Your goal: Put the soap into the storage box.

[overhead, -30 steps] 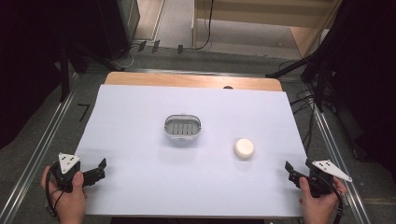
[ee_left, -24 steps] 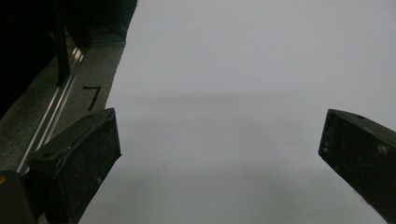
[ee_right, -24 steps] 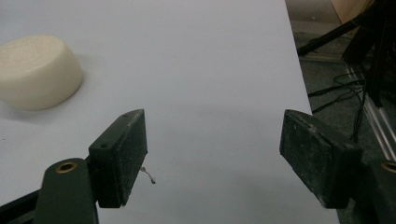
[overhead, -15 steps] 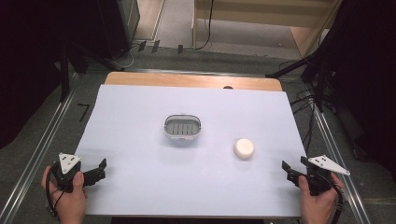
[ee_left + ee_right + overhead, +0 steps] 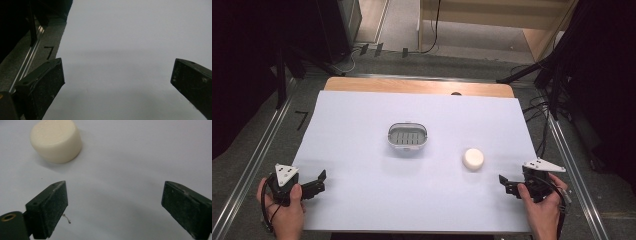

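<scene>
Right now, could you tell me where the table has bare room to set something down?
The white sheet is bare nearly everywhere: the whole left half between the left gripper and the soap dish, the far strip behind the dish, and the near middle between both grippers. It is tighter only at the right, where the round soap lies close ahead of the right gripper.

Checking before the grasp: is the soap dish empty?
Empty. The soap dish shows bare slats; the soap lies apart on the white sheet.
</scene>
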